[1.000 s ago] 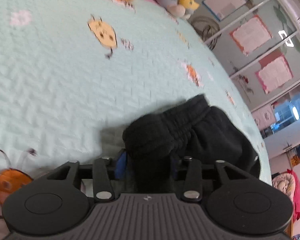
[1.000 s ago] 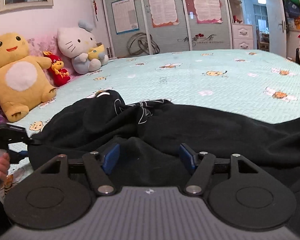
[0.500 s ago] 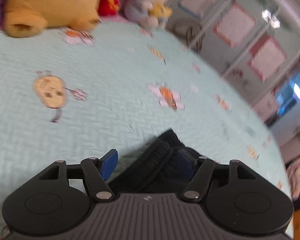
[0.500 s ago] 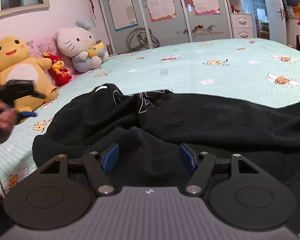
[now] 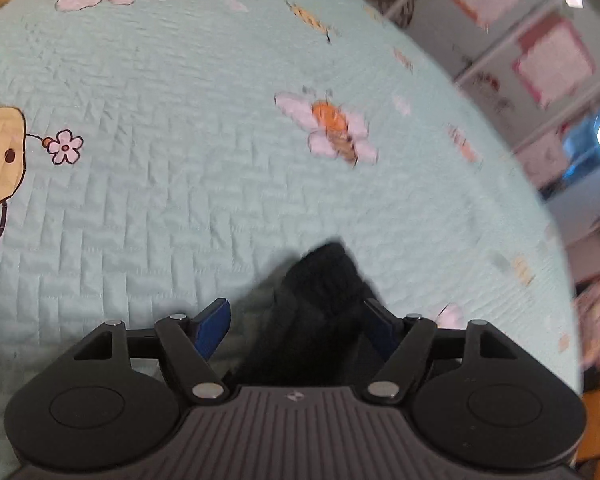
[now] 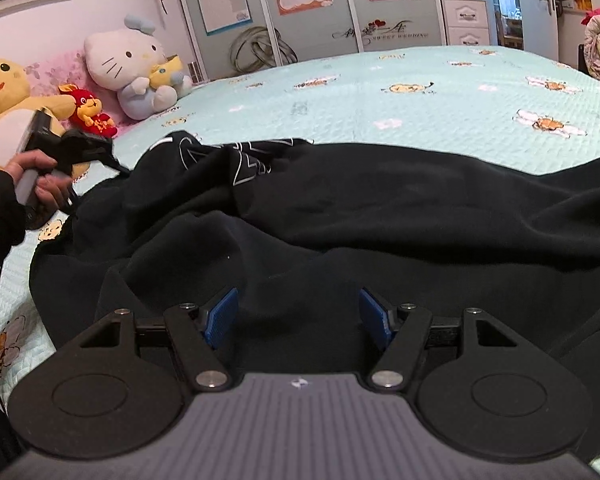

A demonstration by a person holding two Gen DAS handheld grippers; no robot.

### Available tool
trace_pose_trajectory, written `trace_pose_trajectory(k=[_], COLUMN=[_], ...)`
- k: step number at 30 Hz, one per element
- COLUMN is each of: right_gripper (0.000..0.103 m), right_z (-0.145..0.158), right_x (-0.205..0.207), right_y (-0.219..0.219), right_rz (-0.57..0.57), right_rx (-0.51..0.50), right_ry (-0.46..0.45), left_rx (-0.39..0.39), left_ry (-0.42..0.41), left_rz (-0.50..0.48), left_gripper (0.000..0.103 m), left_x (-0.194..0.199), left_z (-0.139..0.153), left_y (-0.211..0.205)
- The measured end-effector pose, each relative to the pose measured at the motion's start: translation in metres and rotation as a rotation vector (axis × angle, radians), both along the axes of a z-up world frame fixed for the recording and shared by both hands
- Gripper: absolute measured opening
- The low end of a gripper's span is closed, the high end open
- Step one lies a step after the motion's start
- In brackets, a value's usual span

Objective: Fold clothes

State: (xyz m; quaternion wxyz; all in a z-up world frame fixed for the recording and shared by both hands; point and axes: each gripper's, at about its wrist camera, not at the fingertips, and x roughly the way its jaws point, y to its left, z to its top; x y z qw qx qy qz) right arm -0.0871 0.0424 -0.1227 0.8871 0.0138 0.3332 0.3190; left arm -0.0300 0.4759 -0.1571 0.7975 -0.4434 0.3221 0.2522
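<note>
- The black sweatshirt lies crumpled on the light green bed, filling the middle and lower part of the right wrist view.
- The right hand-held gripper is open, its blue pads just above the black fabric.
- The left hand-held gripper is also open; a ribbed black cuff sits between its pads, not pinched.
- At the left edge of the right wrist view, a hand holds this left tool.

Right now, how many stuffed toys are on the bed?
3, all by the pink wall: a yellow one at the far left, a small red one beside it, and a white cat. Others could be out of view.
</note>
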Motion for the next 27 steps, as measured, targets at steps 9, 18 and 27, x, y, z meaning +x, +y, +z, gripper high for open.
trace_pose_trajectory(k=[9, 18, 27], right_gripper=[0.067, 0.068, 0.068], right_z=[-0.005, -0.008, -0.016], right_x=[-0.005, -0.005, 0.0], right_y=[0.012, 0.012, 0.013], right_rz=[0.036, 0.04, 0.034], right_rx=[-0.023, -0.044, -0.064], right_ry=[0.01, 0.011, 0.03], left_rx=[-0.063, -0.021, -0.01], left_ry=[-0.074, 0.025, 0.036], left_rz=[-0.111, -0.111, -0.172], left_gripper=[0.069, 0.07, 0.031], left_x=[0.016, 0.039, 0.076], left_z=[0.013, 0.016, -0.001], left_y=[-0.003, 0.01, -0.003])
